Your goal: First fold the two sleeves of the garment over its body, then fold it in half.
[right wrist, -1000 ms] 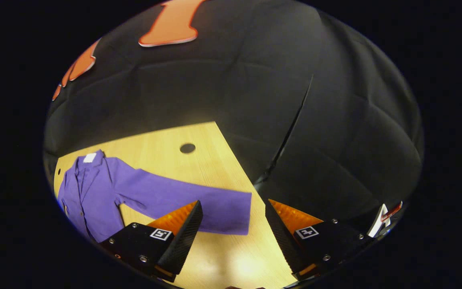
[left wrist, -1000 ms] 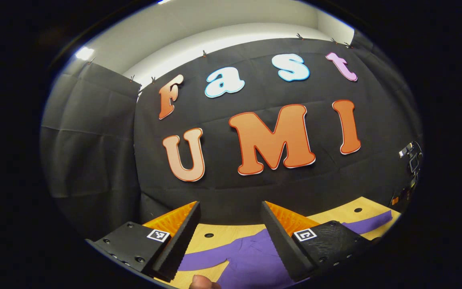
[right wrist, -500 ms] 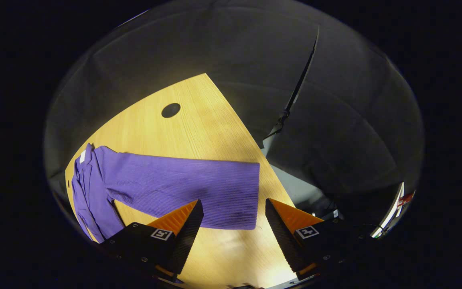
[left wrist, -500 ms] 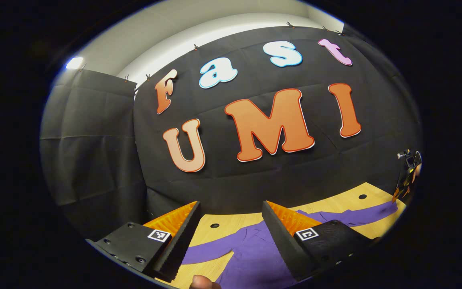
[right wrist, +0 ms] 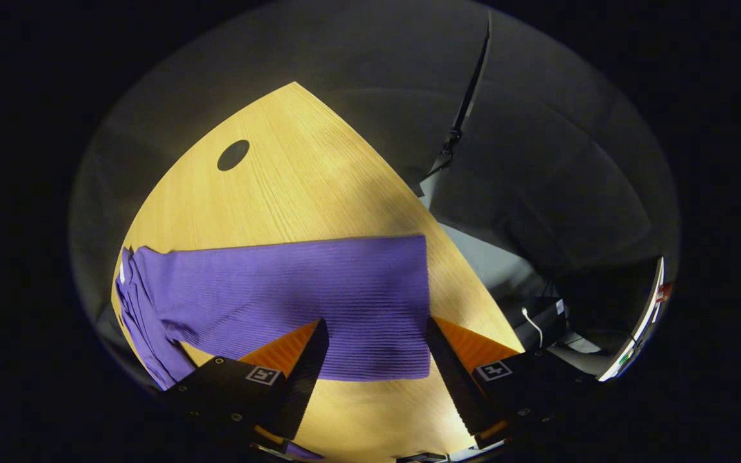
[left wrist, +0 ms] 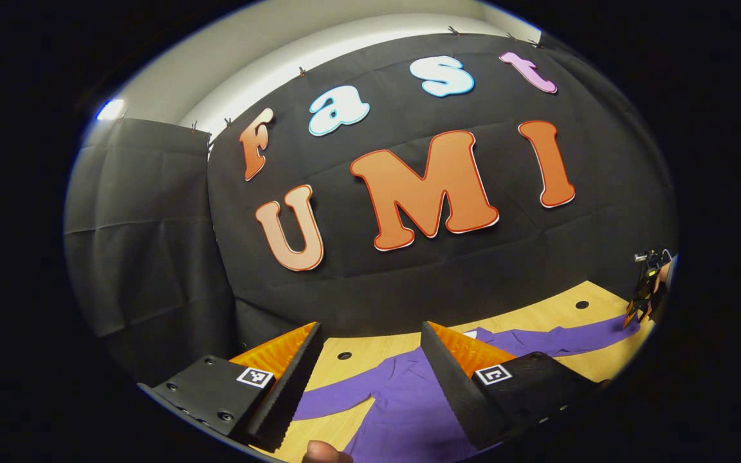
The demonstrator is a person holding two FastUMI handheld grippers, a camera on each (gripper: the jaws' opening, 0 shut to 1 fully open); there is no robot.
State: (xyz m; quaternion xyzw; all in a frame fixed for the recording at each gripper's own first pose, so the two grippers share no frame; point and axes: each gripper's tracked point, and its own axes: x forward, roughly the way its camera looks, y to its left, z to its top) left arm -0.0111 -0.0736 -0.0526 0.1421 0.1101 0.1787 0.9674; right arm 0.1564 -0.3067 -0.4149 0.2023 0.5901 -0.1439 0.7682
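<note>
A purple long-sleeved garment (left wrist: pixel 402 395) lies flat on the wooden table (left wrist: pixel 541 318), both sleeves spread out. My left gripper (left wrist: pixel 370 379) hovers open above its body, near the collar. In the right gripper view, the right sleeve (right wrist: pixel 319 292) stretches across the table, and my right gripper (right wrist: pixel 377 370) stands open with its fingers on either side of the cuff end (right wrist: pixel 402 334), just above it. The left gripper view shows the right gripper (left wrist: pixel 646 292) small at the far right, over the sleeve's end.
The table (right wrist: pixel 293 186) ends in a corner close to the cuff, with a round hole (right wrist: pixel 233 155) behind the sleeve. Beyond the edge hang black cloth walls, and some equipment and a cable (right wrist: pixel 534 321) sit low on the right.
My right gripper has dropped and tilted down toward the sleeve cuff, which now lies between its fingers. My left gripper has shifted slightly, bringing more of the garment into view.
</note>
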